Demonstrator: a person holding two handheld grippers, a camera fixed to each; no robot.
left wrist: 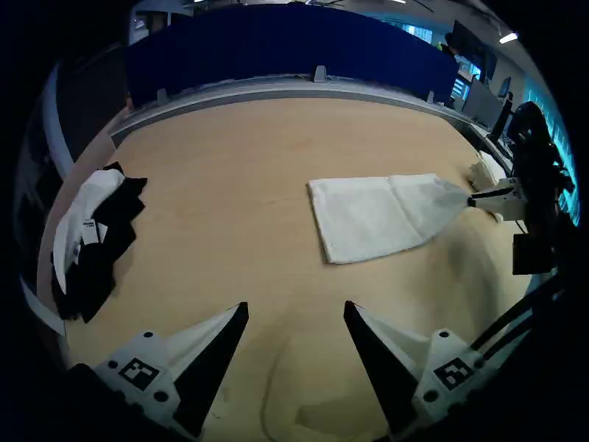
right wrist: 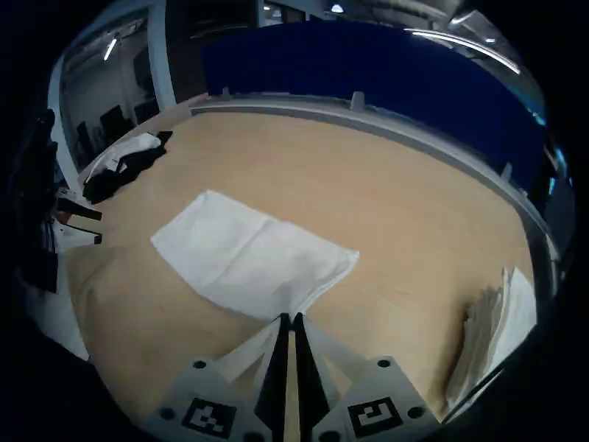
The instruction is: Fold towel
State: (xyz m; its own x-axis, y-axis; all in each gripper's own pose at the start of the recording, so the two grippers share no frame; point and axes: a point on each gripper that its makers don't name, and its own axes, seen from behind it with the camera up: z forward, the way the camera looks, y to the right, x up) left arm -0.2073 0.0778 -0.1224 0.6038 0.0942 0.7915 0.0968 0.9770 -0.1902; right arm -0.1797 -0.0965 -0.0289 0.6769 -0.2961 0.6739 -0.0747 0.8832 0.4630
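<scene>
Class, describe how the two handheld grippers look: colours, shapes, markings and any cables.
Both the left gripper and the right gripper have white bodies with black, wedge-shaped jaws tapering to points. Each side carries a square black-and-white marker. Black cables run beside the left gripper.

The towel (right wrist: 250, 254) is plain white. The table (left wrist: 243, 169) is light brown wood with a grey edge. The wall (left wrist: 294, 44) behind it is dark blue. The pile of clothes (left wrist: 96, 236) is black and white. The stack of cloths (right wrist: 493, 331) is white. The left gripper (left wrist: 294, 306) and the right gripper (right wrist: 290, 318) are white and black, each with little black-and-white square patterns.
</scene>
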